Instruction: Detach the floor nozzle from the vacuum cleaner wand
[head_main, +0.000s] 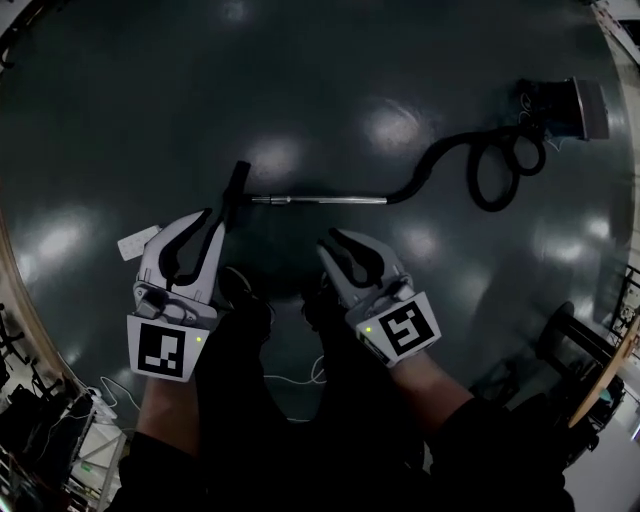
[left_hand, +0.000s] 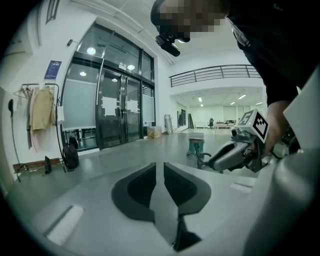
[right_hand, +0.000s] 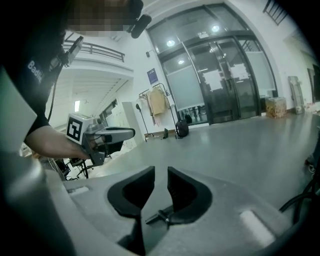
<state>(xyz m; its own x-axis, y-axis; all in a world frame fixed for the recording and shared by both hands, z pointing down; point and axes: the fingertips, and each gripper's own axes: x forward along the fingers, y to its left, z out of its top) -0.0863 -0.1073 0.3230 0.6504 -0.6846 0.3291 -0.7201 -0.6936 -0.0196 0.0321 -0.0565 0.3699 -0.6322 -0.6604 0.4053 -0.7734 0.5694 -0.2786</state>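
Dark glossy floor (head_main: 330, 70), glass double doors (left_hand: 117, 112) far side, coat rack with beige garment (left_hand: 42, 107) left of doors, black backpack (left_hand: 70, 156) on floor between rack and doors, cardboard box (left_hand: 154, 132) right of doors, mezzanine railing (left_hand: 215, 74) far right, white cable (head_main: 290, 380) near.

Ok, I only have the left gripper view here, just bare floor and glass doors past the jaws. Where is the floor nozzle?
Observer: The head view shows the floor nozzle just past the tips of the left gripper, slightly to their right.
Operator: And which way does the wand run?
Observer: The wand runs off to the right from the nozzle, ahead of the right gripper.
Operator: Is the right gripper holding anything?
Observer: No. Its own view shows the jaws slightly apart with nothing gripped.
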